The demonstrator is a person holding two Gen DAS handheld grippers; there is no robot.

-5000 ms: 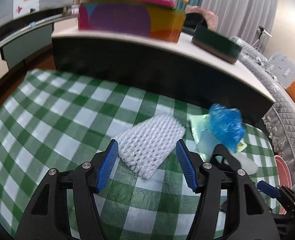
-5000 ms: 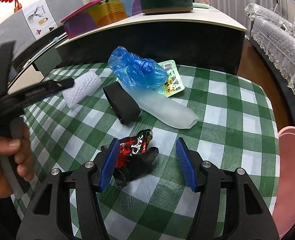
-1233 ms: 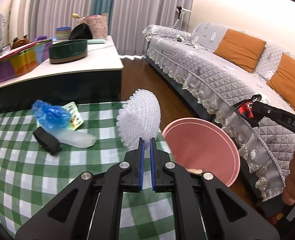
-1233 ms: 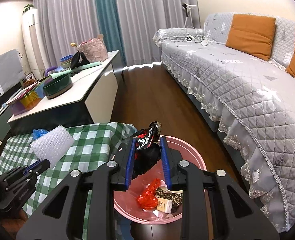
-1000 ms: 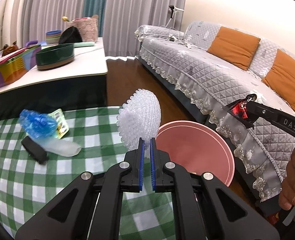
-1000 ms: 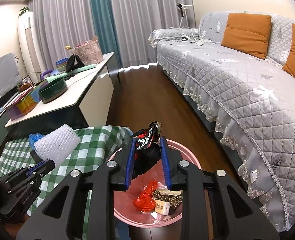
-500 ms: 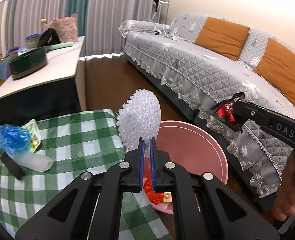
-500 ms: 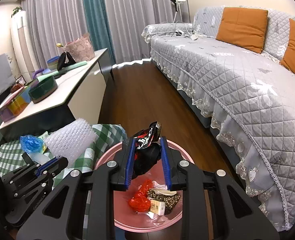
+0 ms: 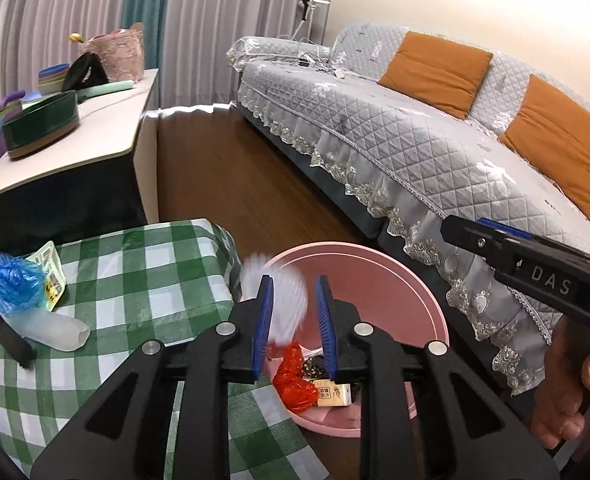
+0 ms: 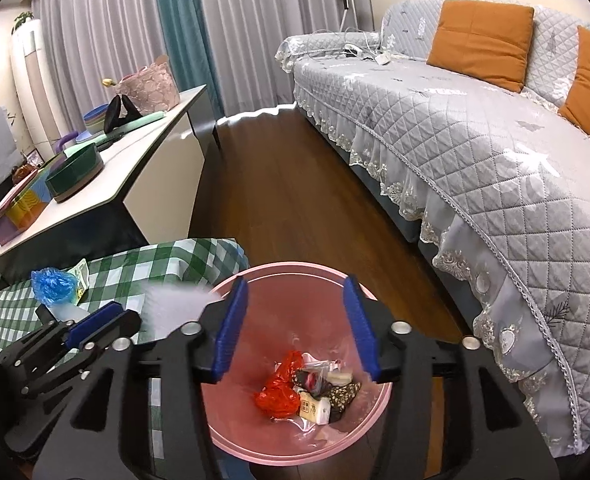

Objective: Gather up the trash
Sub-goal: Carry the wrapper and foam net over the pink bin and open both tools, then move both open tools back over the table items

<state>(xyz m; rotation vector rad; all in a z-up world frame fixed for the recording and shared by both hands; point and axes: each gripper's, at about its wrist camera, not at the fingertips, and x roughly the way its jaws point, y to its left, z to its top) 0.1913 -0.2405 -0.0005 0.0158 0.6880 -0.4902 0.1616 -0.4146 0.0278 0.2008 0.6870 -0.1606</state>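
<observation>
Both views look down over a pink bin [image 10: 231, 436] standing on a dark wooden floor [image 10: 279, 184], between a tabletop covered in green-and-white checked cloth [image 9: 135, 280] and a long sofa under a grey quilted cover [image 10: 475, 152] with orange cushions [image 10: 481, 42]. Grey and teal curtains [image 10: 143, 20] hang along the far wall, and a pale sideboard [image 10: 135, 160] beside them carries a green round box [image 10: 75, 176], a pink basket [image 10: 149, 86] and a few bowls.

The left hand-held gripper [image 9: 293, 316] has just been opening; its blue pads now stand a little apart, and a white foam net [image 9: 281, 300], blurred, sits loose between them over the near edge of the bin, at the corner of the cloth. The right hand-held gripper [image 10: 295, 326] has also just been opening and its jaws are spread wide with nothing between them, directly above the bin. At the bottom of the bin lie a red plastic bag [image 10: 279, 390], a small cream packet [image 10: 315, 410], a dark wrapper with red print [image 10: 313, 380] and other scraps that are hard to tell apart.

Left on the tabletop are a crumpled blue bag [image 9: 9, 282], a printed packet [image 9: 51, 272] next to it, a cloudy plastic tube [image 9: 55, 328] and a black strip [image 9: 9, 340]. A hand [image 9: 567, 396] grips the handle of the right hand-held gripper at the edge of the left view.
</observation>
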